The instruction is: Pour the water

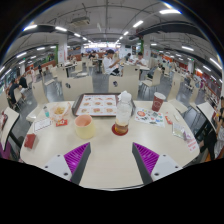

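Purple pads (78, 155) on the two fingers sit nearest the lens; the jaws (112, 160) are spread wide, holding nothing, with bare bench surface between them.

Largest first: the bench (110, 170) is a pale round top carrying all task items. Beyond its middle lies a flat tray (98, 104) with a grid of small pieces. Just ahead of the jaws and slightly to the right of their centreline stands the water jug (122, 112) — a clear, upright vessel on a dark base, long axis vertical. To its left, near but apart from it, stands a squat cup (85, 126) with an orange tint (the likely receiving vessel, as a judgement). A red cup (158, 101) stands farther right, beyond a patterned plate (147, 117).

Governing relation: the jug lies forward of the open jaws, well apart from both fingers. The approach calls for straight advance with a small rightward correction — fingers bracketing the upright body from the sides.
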`<state>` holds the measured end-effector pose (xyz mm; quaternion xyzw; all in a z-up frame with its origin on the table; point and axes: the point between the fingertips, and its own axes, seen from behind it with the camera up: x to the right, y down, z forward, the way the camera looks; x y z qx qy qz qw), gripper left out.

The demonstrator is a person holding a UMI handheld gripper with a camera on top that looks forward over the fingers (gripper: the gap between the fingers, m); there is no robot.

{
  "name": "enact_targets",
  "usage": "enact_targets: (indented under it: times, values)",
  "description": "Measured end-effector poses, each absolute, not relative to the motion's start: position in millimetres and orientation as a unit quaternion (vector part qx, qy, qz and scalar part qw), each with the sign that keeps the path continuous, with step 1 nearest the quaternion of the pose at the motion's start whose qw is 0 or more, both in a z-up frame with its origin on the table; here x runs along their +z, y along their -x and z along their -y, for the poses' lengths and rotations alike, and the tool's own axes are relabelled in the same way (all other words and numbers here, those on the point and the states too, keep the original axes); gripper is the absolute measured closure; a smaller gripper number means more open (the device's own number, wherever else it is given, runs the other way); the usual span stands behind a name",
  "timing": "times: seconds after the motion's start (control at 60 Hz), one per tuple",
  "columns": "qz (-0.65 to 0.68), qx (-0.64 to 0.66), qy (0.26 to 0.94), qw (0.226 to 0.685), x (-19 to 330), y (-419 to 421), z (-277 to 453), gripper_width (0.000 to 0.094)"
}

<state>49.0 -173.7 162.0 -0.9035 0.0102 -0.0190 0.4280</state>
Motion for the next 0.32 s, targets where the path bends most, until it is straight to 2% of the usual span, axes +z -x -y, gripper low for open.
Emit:
enact_targets:
  times: [0.317]
  values:
    - [0.013, -0.041, 0.903, 0.428, 174, -38, 206, 0.0092]
